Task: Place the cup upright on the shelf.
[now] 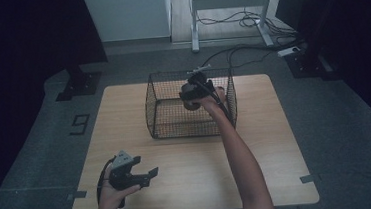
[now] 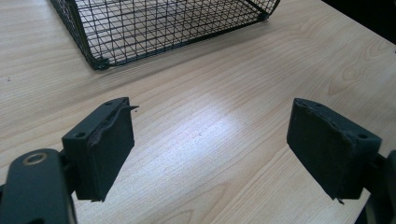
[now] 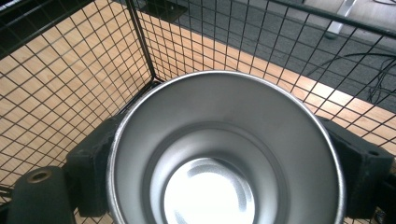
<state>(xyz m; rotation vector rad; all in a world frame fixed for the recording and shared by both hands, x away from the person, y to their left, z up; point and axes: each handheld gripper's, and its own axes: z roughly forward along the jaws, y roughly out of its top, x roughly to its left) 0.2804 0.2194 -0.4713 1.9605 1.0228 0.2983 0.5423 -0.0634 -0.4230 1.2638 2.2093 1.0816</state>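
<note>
The right gripper (image 1: 191,95) is reaching into the black wire-mesh basket (image 1: 155,94) that stands toward the far side of the pale wooden table (image 1: 257,149), and it has its two black jaws clamped on either side of a shiny stainless-steel cup (image 3: 224,154). In the right gripper view the cup stands between the jaws with its open mouth turned up at the camera, so its long axis runs roughly along the gripper's own line of sight, and I can see straight down to its bright bottom. Behind it is a corner of the basket, the mesh walls rising just beyond the rim, which puts the cup inside the basket near that corner. Whether it rests on the basket floor or hangs a little above it I cannot tell. The left gripper (image 1: 138,174) is well apart from all this, held low over the near left part of the table; its jaws stand wide apart with nothing between them but bare wood, and the basket's near corner lies ahead of it. My guess is that any lift or release belongs to the right hand, since it alone has the cup and the walls hem it in closely.
</note>
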